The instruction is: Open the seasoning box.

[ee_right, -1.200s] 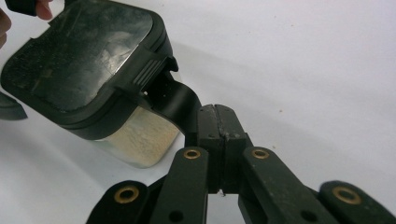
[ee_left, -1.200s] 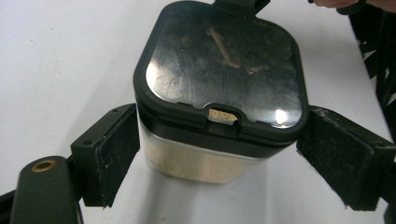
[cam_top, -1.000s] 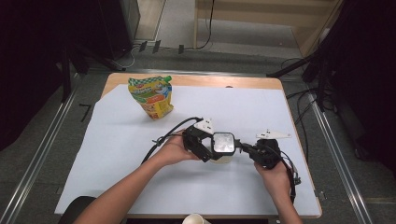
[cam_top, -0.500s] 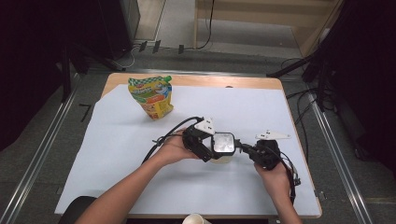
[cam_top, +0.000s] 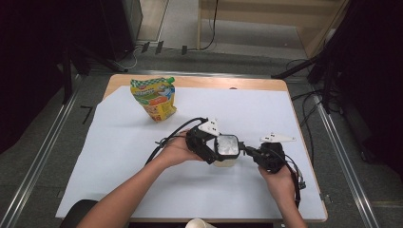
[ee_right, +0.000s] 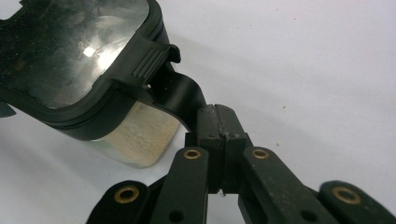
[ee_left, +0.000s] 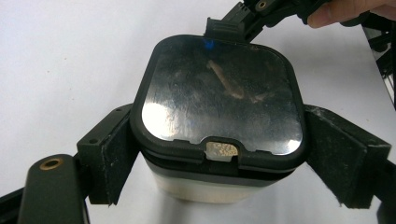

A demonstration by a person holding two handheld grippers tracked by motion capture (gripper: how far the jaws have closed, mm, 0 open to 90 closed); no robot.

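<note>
Both grippers clamp container (ee_left: 217, 121) (probably latched).

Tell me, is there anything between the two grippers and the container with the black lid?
Nothing visible does. The left gripper presses its pads on both sides of the container, and the right gripper, shut, pinches the lid's latch.

the container (cam_top: 226, 151) is half buried in the high view, its walls masked at 9 o'clock by the left gripper (cam_top: 209, 148). in the right gripper view its lid runs off the frame at 10 o'clock, and whatever sits inside stays unreadable behind the glare. print on the yellow pouch (cam_top: 156, 99) is too small to read. a white cup (cam_top: 199, 223) is clipped by the edge at 6 o'clock.
</note>
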